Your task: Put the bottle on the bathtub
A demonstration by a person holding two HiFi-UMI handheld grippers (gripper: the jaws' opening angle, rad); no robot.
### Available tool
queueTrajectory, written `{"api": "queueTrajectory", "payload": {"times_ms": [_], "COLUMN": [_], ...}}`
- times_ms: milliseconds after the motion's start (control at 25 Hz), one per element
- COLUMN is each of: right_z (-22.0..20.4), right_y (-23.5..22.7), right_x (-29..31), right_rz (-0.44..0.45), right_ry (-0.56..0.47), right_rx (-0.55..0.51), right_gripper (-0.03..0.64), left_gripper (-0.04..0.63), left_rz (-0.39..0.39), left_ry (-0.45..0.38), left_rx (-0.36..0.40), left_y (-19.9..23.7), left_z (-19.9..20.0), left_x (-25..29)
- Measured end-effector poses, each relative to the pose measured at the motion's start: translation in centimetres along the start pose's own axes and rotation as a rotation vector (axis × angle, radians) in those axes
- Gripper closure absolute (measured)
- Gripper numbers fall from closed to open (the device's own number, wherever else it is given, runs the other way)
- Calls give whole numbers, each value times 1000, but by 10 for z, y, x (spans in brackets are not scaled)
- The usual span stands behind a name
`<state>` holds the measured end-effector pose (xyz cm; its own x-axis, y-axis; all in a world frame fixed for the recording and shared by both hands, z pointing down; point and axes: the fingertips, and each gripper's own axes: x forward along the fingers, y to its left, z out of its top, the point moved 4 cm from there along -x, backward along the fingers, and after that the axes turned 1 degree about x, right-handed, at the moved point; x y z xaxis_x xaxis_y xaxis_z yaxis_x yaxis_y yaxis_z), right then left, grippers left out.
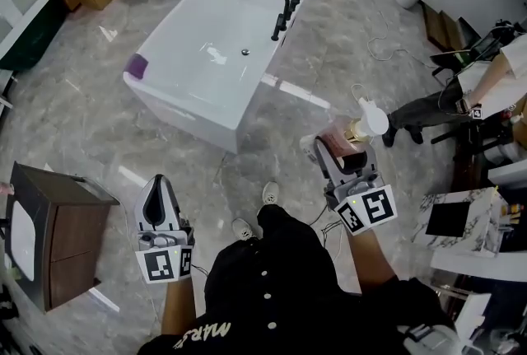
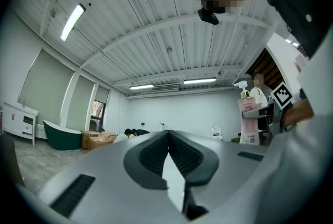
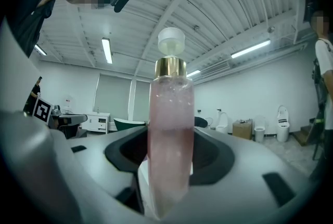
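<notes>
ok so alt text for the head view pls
Looking down, a person carries a pink pump bottle clamped in the right gripper, with a white bathtub and its black faucet ahead on a grey marble floor. The left gripper is shut and empty.

Bare marble floor [image 1: 272, 143] lies open between the near foreground and the white bathtub [image 1: 185, 106]. The tub's near rim is taken up only by a purple object [image 1: 135, 65] at its left corner. A black faucet [image 1: 278, 9] is mounted on the right rim. A dark cabinet [image 1: 66, 238] stands near left.
</notes>
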<state>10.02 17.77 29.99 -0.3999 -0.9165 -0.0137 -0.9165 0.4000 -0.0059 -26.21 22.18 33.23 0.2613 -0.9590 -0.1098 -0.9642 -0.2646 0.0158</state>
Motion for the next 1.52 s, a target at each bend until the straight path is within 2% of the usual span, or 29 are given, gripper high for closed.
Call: {"api": "queueTrajectory", "payload": {"times_ms": [320, 840, 1000, 1320, 1520], "right_z": [-19, -23, -30, -62, -93], "right_y": [-21, -99, -121, -153, -156], "right_x": [62, 196, 228, 272, 295], "right_rz": [20, 90, 107, 147, 163], "right_ry": [7, 7, 11, 30, 46], "right_rx": [27, 20, 25, 44, 42], "right_gripper": [388, 388, 388, 388, 388], "left_gripper": [586, 586, 586, 586, 586], "left_rz": [18, 41, 52, 58, 50], "left_ry": [7, -3, 11, 37, 95], "left_rx": [10, 48, 40, 29, 13], "left_y": [18, 22, 20, 5, 3], "left_z": [-11, -8, -14, -28, -47], "left_x": [47, 197, 232, 277, 286]}}
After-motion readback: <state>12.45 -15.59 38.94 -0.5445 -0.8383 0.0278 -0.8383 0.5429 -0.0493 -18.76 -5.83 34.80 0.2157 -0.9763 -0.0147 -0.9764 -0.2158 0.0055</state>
